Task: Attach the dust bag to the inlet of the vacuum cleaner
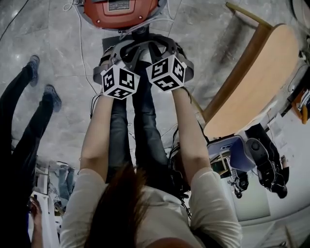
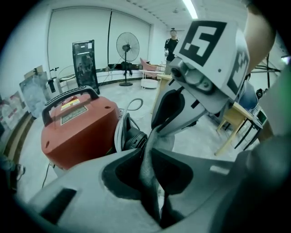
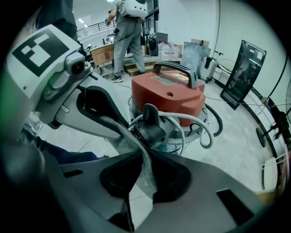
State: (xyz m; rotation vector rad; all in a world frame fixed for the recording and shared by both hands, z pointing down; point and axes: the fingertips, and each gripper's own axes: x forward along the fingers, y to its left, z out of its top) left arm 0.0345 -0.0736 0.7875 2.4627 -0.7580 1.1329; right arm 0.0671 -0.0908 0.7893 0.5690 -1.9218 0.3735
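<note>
The left gripper (image 2: 146, 151) and right gripper (image 3: 143, 157) both clamp the grey dust bag (image 2: 151, 184), right in front of the vacuum cleaner (image 2: 77, 125), by its inlet (image 3: 149, 128). Thin cloth, narrow bites: an uneven pull could slip it free or seat it crooked.

On the stone floor (image 1: 63, 48) the red box-shaped vacuum cleaner (image 1: 118, 12) stands ahead of the left gripper (image 2: 148, 154) and right gripper (image 3: 143, 159). The grey fabric dust bag (image 2: 152, 175) spans between them, before its black round inlet (image 3: 148, 129).

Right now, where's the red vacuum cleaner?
The red vacuum cleaner is at the head view's top centre, just beyond the left gripper and right gripper.
</note>
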